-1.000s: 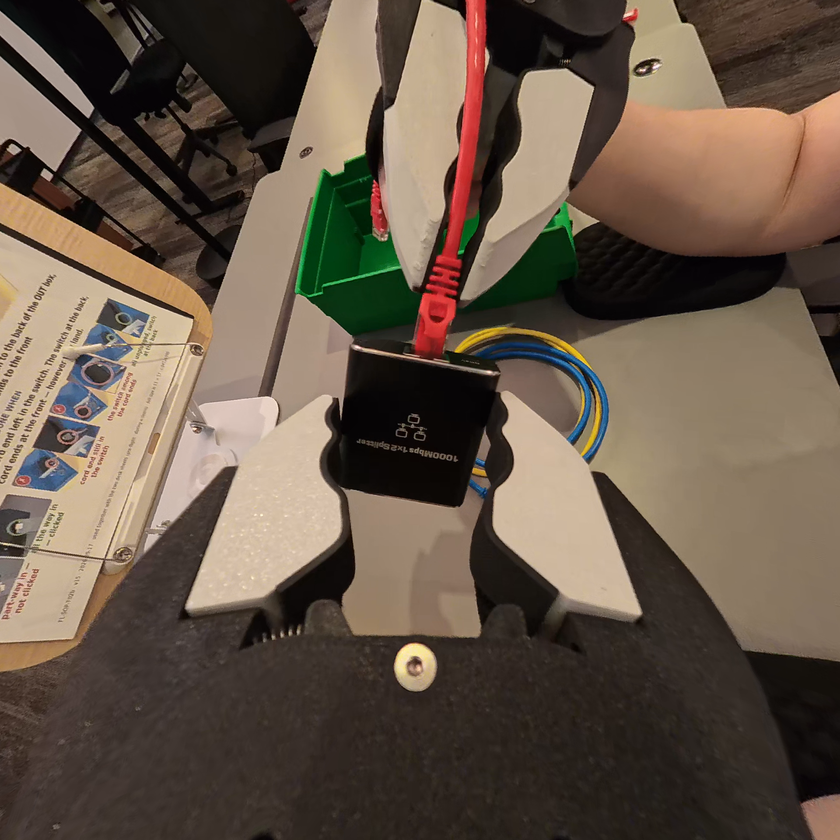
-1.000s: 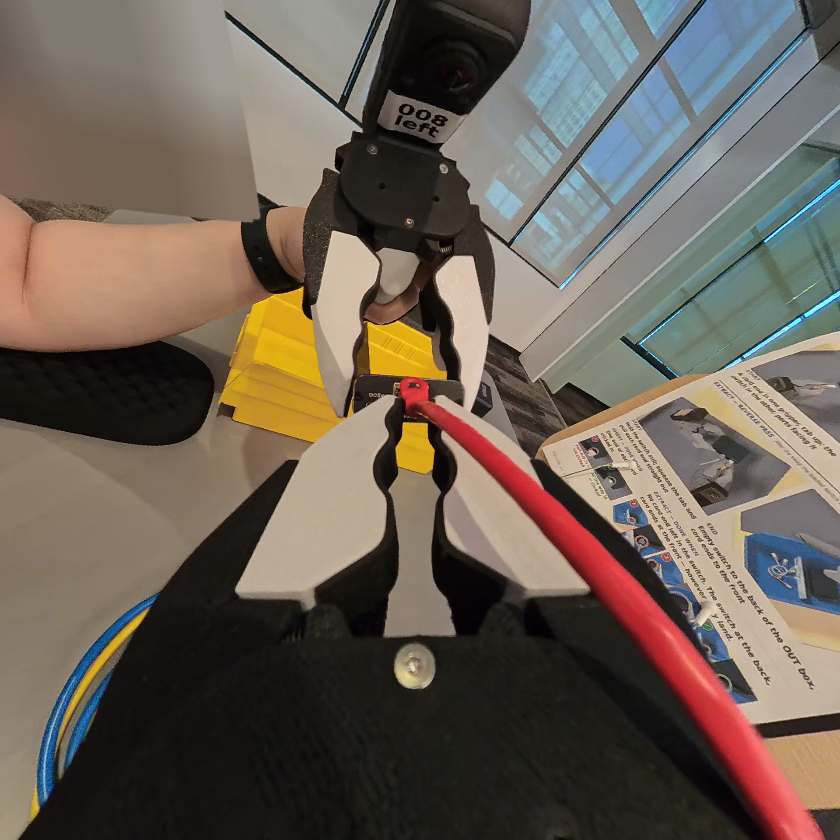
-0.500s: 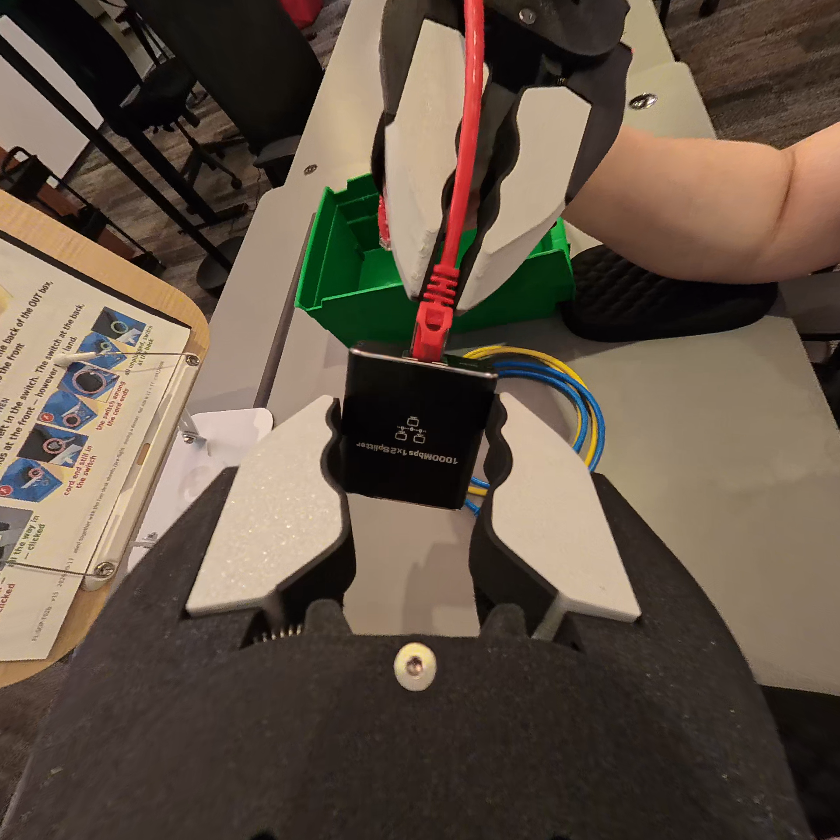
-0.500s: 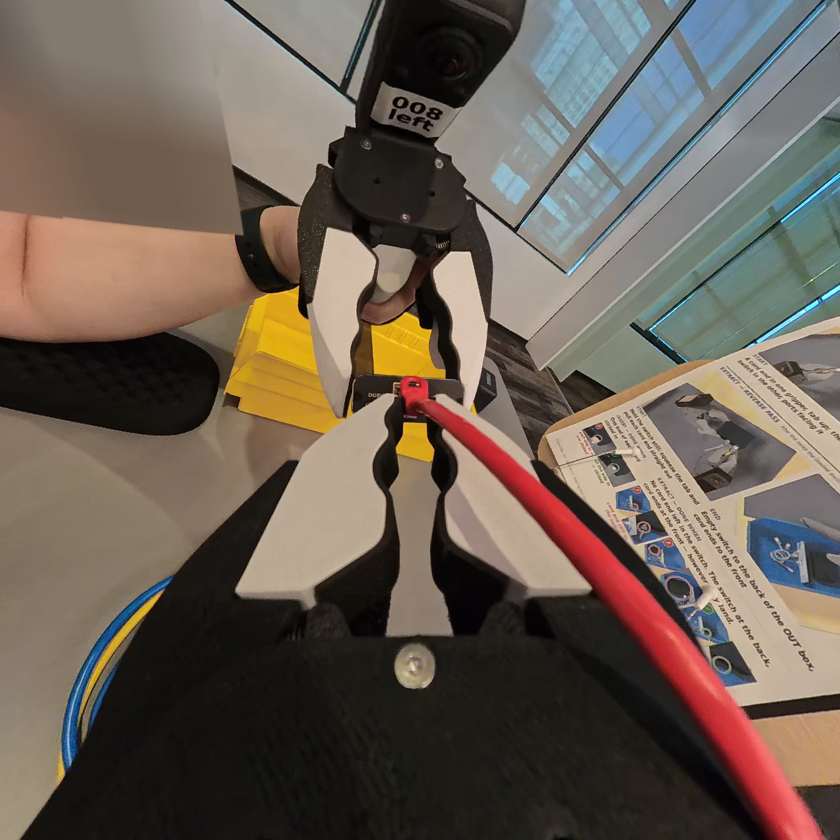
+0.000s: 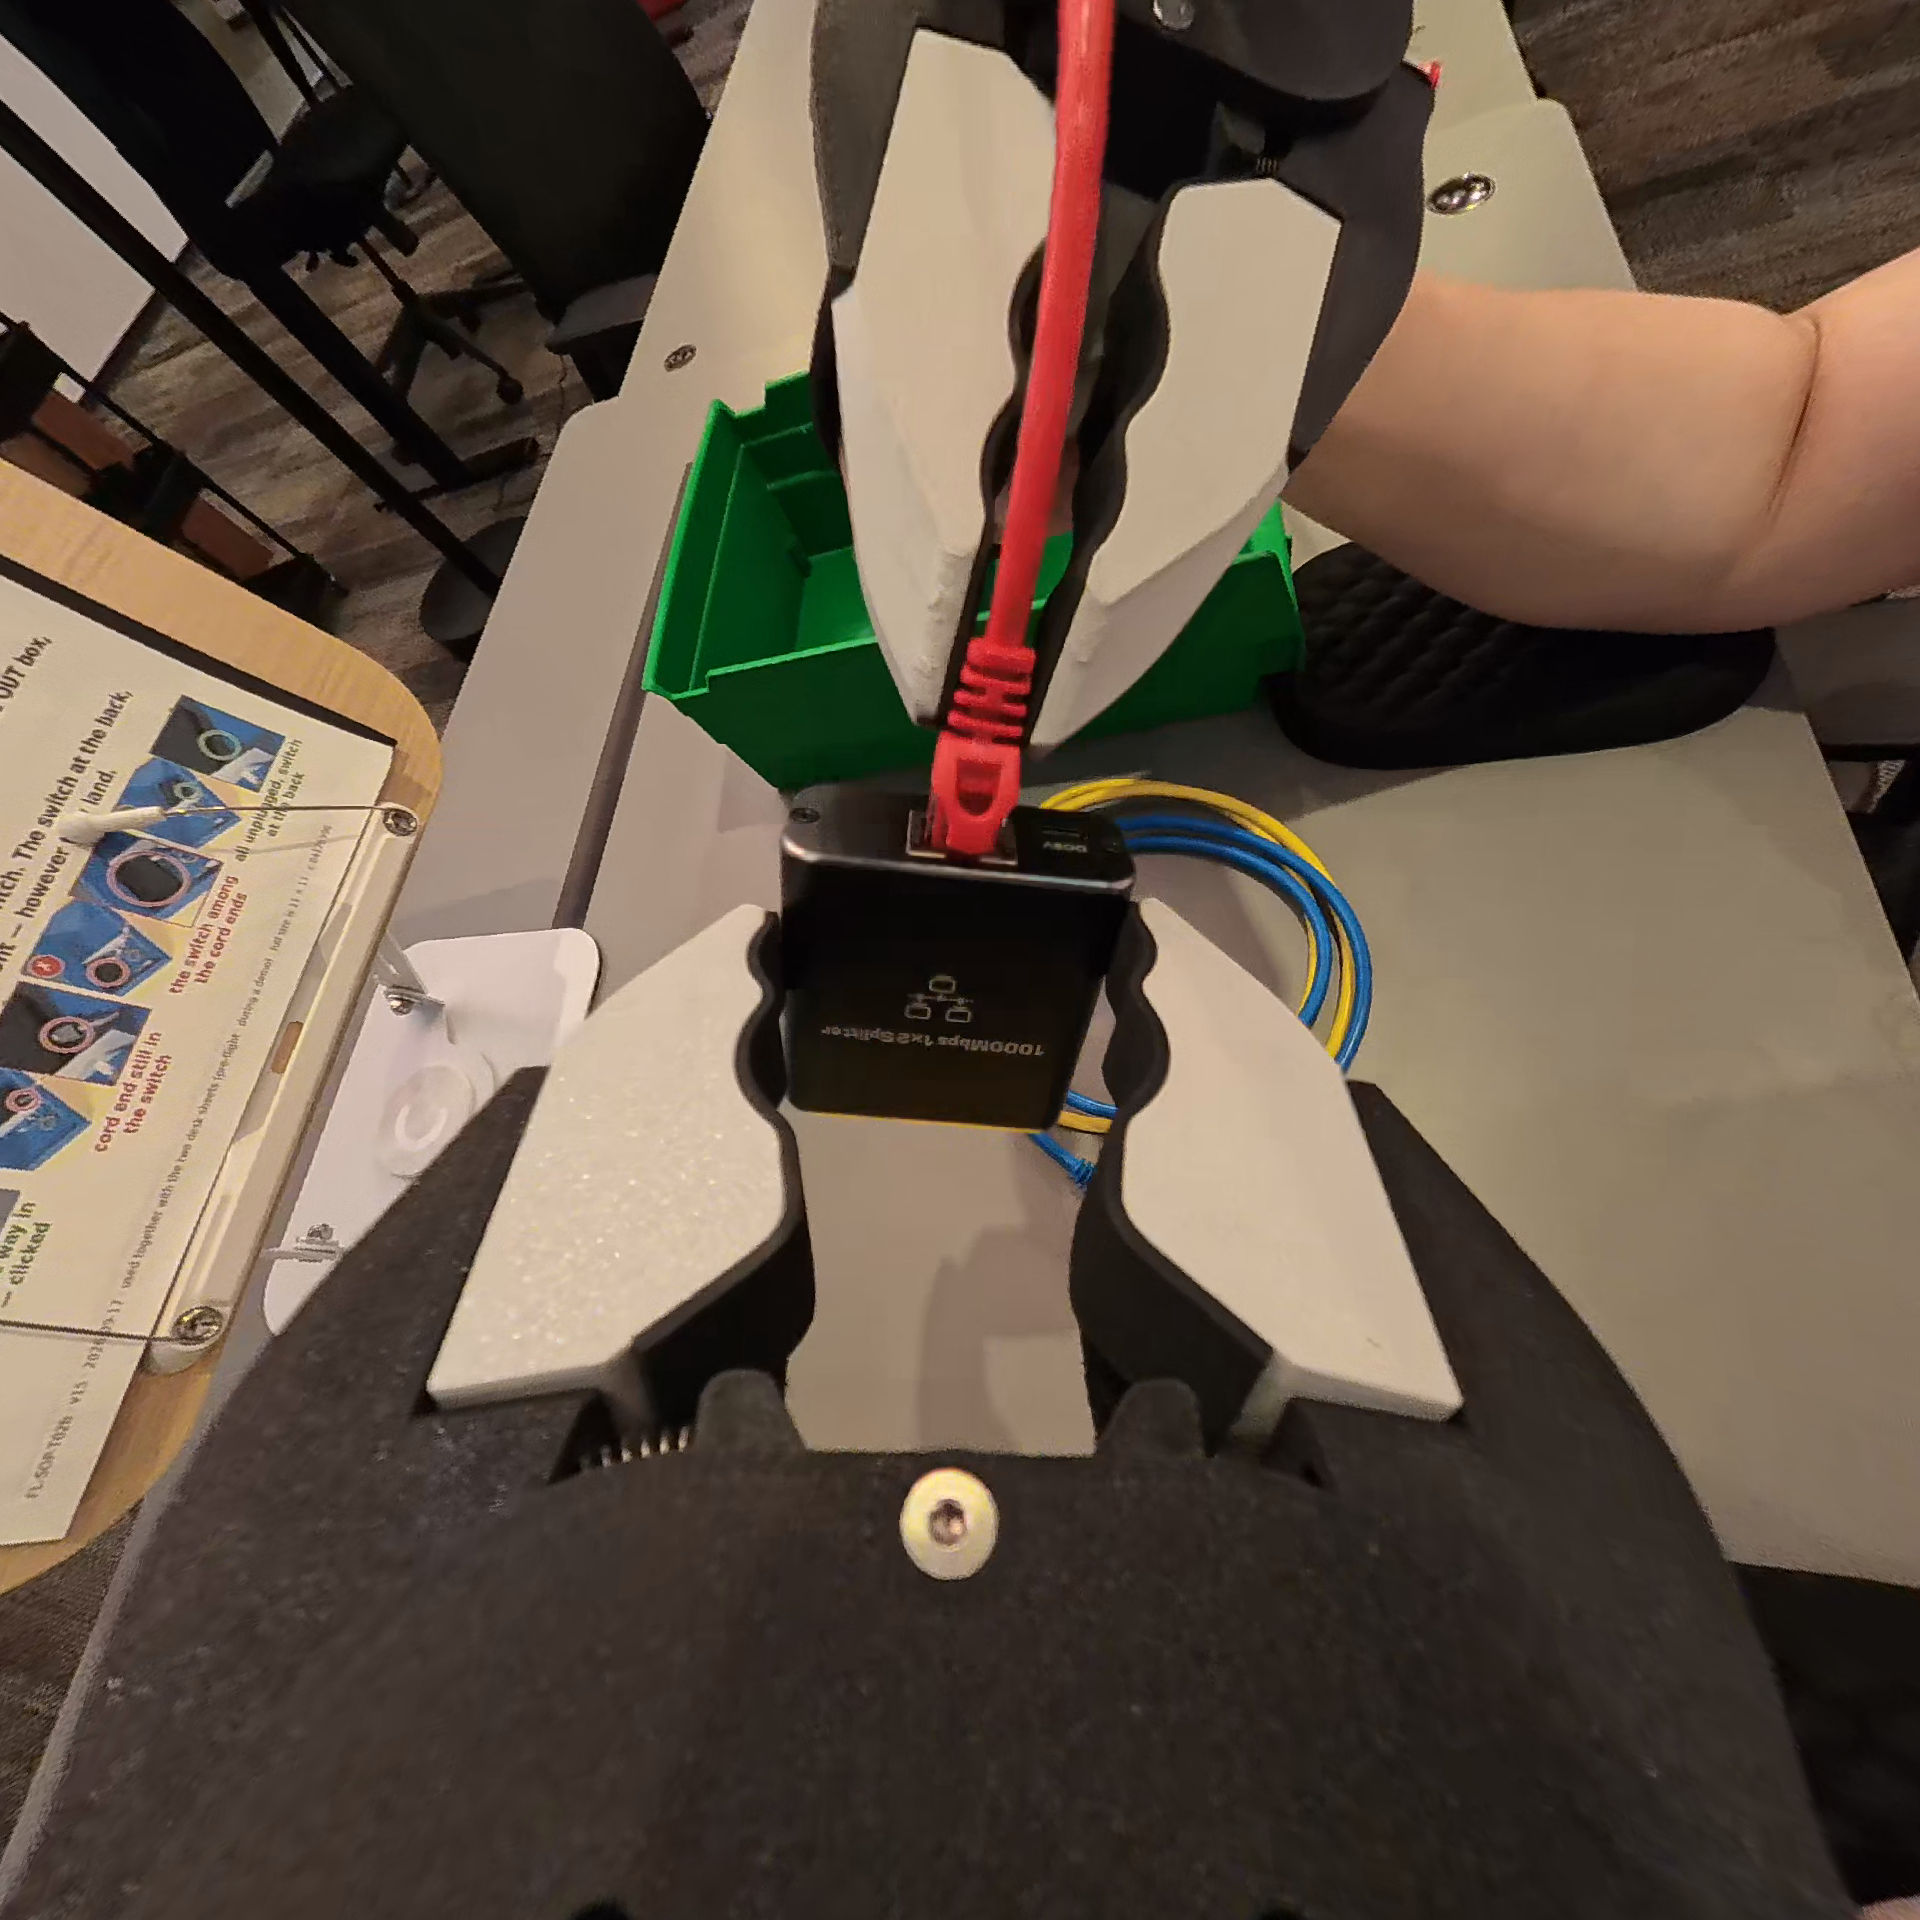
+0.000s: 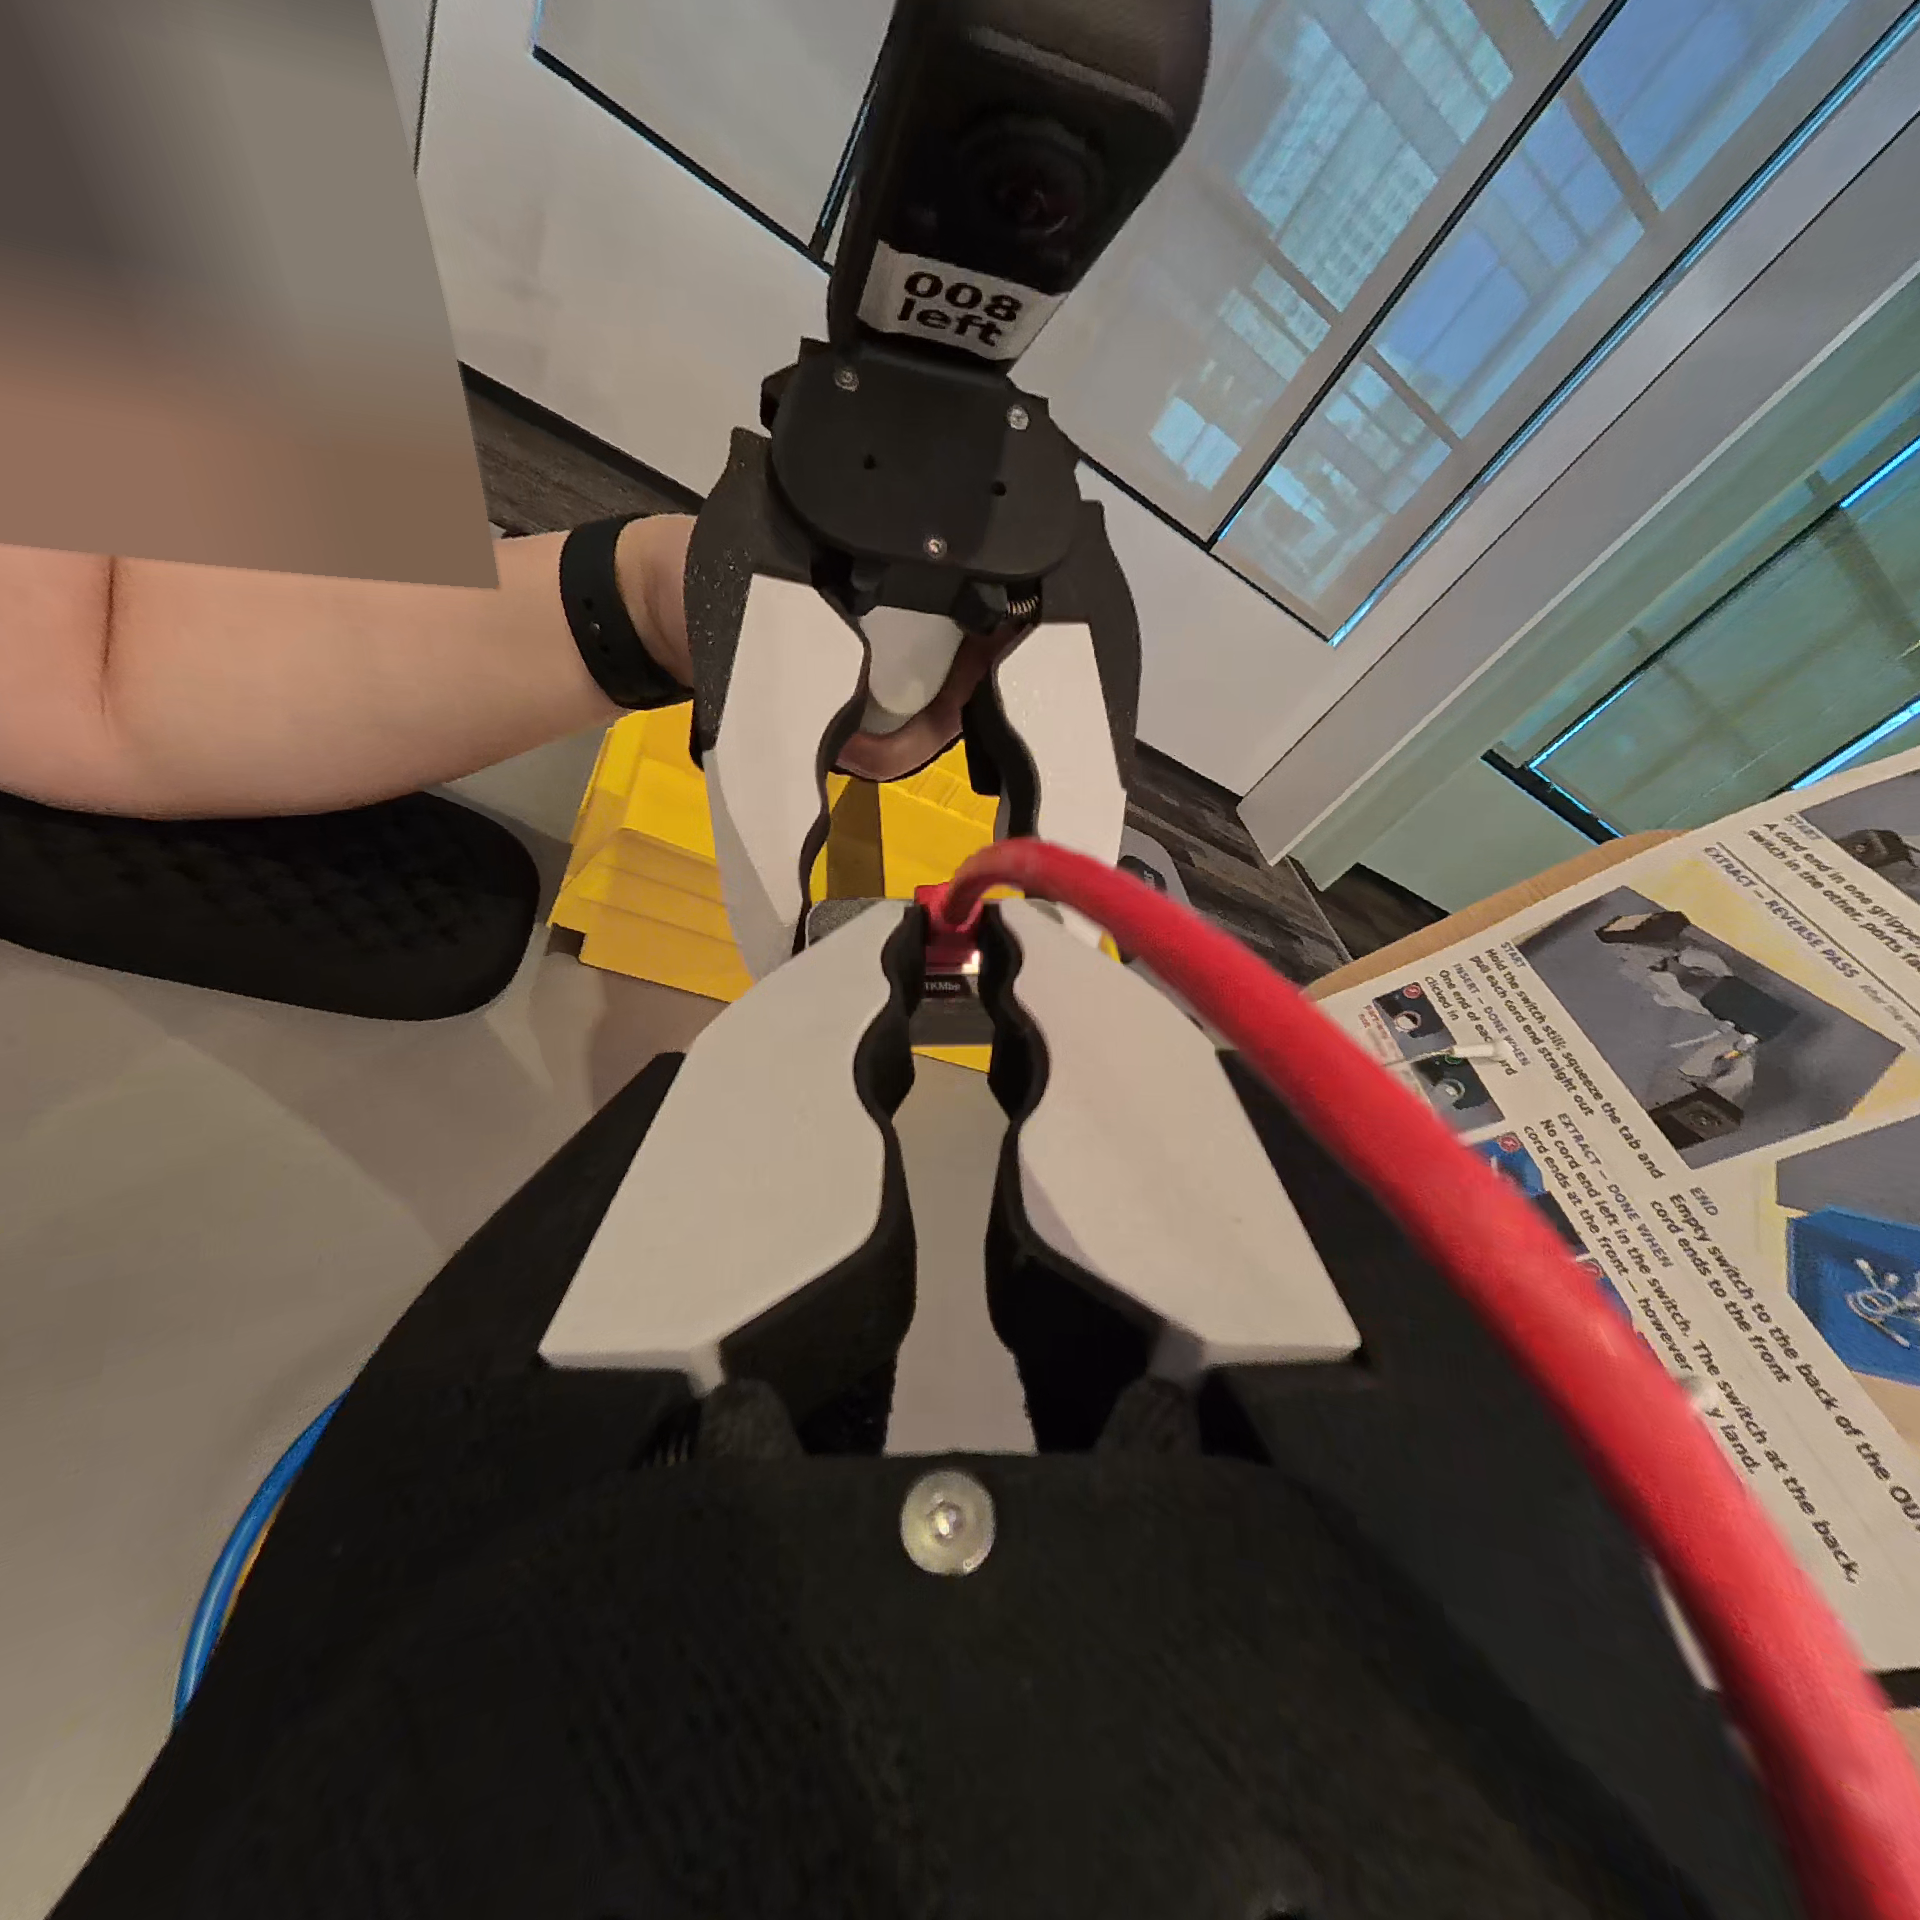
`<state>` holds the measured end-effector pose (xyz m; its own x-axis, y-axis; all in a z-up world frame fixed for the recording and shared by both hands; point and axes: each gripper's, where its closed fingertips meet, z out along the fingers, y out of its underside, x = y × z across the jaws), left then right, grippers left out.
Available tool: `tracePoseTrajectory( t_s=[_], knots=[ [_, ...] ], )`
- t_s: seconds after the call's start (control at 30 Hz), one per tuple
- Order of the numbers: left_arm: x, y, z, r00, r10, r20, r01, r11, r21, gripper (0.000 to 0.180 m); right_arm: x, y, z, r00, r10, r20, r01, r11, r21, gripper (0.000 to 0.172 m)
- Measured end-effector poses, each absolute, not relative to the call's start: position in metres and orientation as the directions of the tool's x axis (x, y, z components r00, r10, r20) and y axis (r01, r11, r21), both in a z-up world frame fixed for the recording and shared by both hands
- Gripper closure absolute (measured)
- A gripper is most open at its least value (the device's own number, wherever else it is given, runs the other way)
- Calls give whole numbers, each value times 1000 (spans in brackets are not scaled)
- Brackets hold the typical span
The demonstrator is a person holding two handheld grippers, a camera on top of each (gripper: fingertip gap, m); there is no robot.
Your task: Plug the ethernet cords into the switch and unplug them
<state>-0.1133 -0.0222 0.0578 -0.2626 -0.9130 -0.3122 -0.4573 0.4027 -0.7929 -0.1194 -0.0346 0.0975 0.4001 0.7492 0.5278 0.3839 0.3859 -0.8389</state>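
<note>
Red cord [image 6: 1351,1122] now arched; right tongs [image 5: 997,696] pinch ribbed boot, left tongs [image 5: 951,997] clamp boxy switch [image 5: 935,997].

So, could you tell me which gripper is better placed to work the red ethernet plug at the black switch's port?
Right gripper: its fingers clamp the red ethernet plug at the port. The left gripper is busy holding the black switch.

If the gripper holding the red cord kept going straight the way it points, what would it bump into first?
Most likely the black switch. The right gripper is pinching the red cord by its plug, which already sits in the switch's port, held by the left gripper.
</note>
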Motion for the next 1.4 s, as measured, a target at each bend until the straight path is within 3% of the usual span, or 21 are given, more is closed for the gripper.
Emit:
tracePoseTrajectory(
  t_s=[0.03,0.23,0.53,0.7,0.97,1.13,1.4],
  knots=[
    [-113,-23,57,-267,-912,-312,-458,405,-792,121,-120,-35,98,397,752,527,383,386,-839,160],
    [-108,-20,48,-258,-947,-188,-494,297,-817,121,-117,-23,98,446,774,449,345,315,-884,160],
    [-113,20,25,-64,-996,-55,-620,83,-781,122,-71,3,58,518,766,382,519,73,-851,159],
    [-112,48,-18,95,-995,-11,-750,-65,-658,123,-54,9,37,525,794,305,540,-35,-841,159],
    [-108,58,-99,205,-978,-21,-906,-182,-382,123,-42,-12,29,453,841,297,605,-45,-795,159],
    [-110,65,-135,197,-970,-145,-960,-161,-228,123,-43,-23,35,421,848,321,619,-10,-786,159],
    [-107,64,-146,267,-963,-37,-936,-250,-250,123,-41,-29,43,413,837,358,633,19,-774,159]
  ],
)
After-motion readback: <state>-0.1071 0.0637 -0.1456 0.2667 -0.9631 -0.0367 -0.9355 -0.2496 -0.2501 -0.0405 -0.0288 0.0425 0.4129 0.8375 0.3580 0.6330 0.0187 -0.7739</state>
